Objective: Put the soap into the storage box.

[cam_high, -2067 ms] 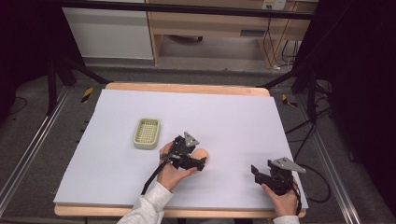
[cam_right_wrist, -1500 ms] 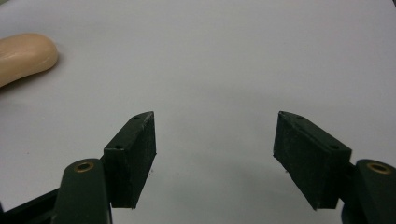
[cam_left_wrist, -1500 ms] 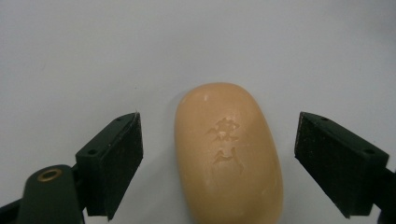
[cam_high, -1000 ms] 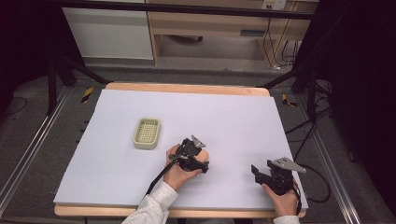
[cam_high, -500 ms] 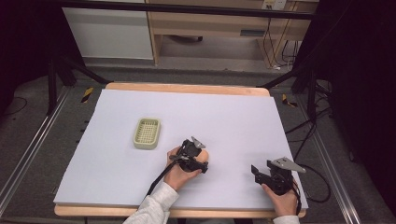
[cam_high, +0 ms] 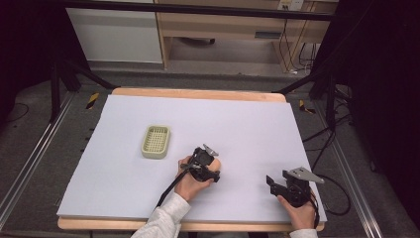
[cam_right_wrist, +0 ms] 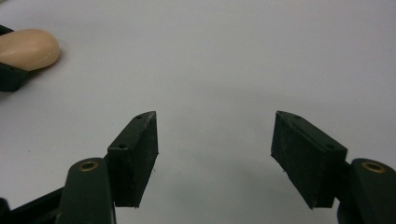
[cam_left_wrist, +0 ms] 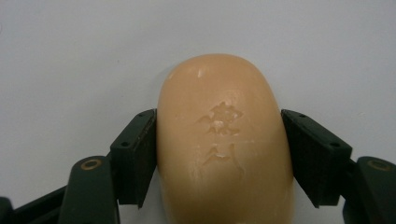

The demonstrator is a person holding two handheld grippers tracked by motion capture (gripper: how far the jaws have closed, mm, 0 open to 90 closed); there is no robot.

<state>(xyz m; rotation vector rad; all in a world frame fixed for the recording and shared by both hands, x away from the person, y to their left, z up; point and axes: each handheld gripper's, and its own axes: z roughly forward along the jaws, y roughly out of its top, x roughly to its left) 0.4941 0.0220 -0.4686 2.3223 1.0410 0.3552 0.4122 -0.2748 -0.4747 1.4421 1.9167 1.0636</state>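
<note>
High view: I have the left gripper (cam_high: 212,166) low over the white table sheet (cam_high: 237,124), just right of the pale green soap dish (cam_high: 156,141), with the peach end of a soap bar (cam_high: 216,163) peeking out beside it; the right gripper (cam_high: 277,182) sits well apart near the front right edge, with nothing between its jaws. Left gripper view: the soap bar (cam_left_wrist: 224,140) lies flat on the sheet, stamped face up, and my jaws have just been closing on it; both pads now press its long sides at about mid-length, so it is clamped. To do this step well, I judge I should keep the squeeze gentle, since soap is slick and dents, lift straight up, keep the bar level, and carry it the short way left to the dish before lowering it inside the rim. Right gripper view: the right gripper (cam_right_wrist: 215,140) shows its jaws standing apart over bare sheet, gripping nothing; the soap bar (cam_right_wrist: 28,49) appears far off at upper left. I would leave this hand parked, clear of the carry path.
</note>
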